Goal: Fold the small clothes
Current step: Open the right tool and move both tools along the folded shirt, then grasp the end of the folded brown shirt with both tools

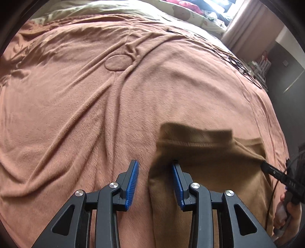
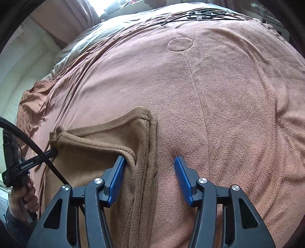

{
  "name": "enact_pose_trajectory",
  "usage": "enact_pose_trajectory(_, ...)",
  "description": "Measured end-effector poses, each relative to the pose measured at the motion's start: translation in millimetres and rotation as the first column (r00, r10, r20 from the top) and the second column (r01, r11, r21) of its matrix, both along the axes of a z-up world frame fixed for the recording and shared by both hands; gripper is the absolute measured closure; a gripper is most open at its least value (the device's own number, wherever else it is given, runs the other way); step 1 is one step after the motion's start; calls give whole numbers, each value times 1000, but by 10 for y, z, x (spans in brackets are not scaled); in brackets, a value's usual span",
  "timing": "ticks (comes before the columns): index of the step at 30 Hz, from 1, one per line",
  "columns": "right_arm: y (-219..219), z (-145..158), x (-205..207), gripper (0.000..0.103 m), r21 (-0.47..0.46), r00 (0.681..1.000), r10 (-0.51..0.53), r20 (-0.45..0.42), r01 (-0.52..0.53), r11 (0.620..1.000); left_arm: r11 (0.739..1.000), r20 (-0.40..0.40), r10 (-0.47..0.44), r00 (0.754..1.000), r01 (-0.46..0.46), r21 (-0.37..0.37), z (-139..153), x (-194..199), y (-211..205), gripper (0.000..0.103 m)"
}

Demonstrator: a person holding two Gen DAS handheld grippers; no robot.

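On the bed, near edge: work area for both grippers
Surface: pink-brown fleece blanket (image 2: 219, 114) covering the bed, creased toward the far left, with a round pressed mark far from the grippers
Task item: brown garment (image 2: 106, 145) – small, soft fabric with stitched hems, lying on the blanket at the near side; one layer lies over another, and a hemmed corner points toward the far side
Left gripper (image 1: 155, 183): jaws spread apart, nothing clamped; the right finger (image 1: 178, 187) sits at the garment's left edge, the left finger over bare blanket
Right gripper (image 2: 150, 179): jaws spread apart, nothing clamped; the left finger (image 2: 116, 181) touches a raised fold of the garment, the right finger stands over bare blanket
Garment edge: a doubled hem runs between the right gripper's fingers, near to far
Hands: a hand (image 2: 21, 198) grips the left gripper's handle – seen in the right wrist view
Far edge: black cables (image 2: 202, 15) lying on the blanket
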State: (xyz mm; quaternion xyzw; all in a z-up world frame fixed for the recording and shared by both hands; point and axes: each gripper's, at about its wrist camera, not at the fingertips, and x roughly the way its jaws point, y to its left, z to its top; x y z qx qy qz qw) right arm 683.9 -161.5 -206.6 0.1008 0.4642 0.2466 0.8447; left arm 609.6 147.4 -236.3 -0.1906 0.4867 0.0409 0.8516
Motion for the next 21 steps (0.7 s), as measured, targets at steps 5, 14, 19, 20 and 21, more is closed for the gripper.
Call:
enact_pose_trajectory(5, -120, 16, -22, 53, 80, 998, 42, -42, -38, 996, 998, 25, -6, 1000, 8, -62, 72, -9, 77, 65)
enact_pose_trajectory(14, -423, -113, 39, 53, 251, 982, 121, -145, -81, 964, 997, 33, -9, 999, 12, -78, 133, 72, 109, 65)
enact_pose_trajectory(19, -440, -208, 112, 53, 304, 976, 140, -169, -84, 949, 989, 11, -2, 1000, 4, -148, -39, 192, 190, 65)
enact_pose_trajectory(20, -446, -234, 160, 53, 319, 975, 139, -174, -78, 944, 987, 15, -1, 1000, 3, -159, -59, 201, 207, 65)
enact_pose_trajectory(21, -441, -256, 189, 53, 327, 975, 140, -175, -76, 942, 985, 23, 2, 1000, 2, -170, -74, 207, 232, 65)
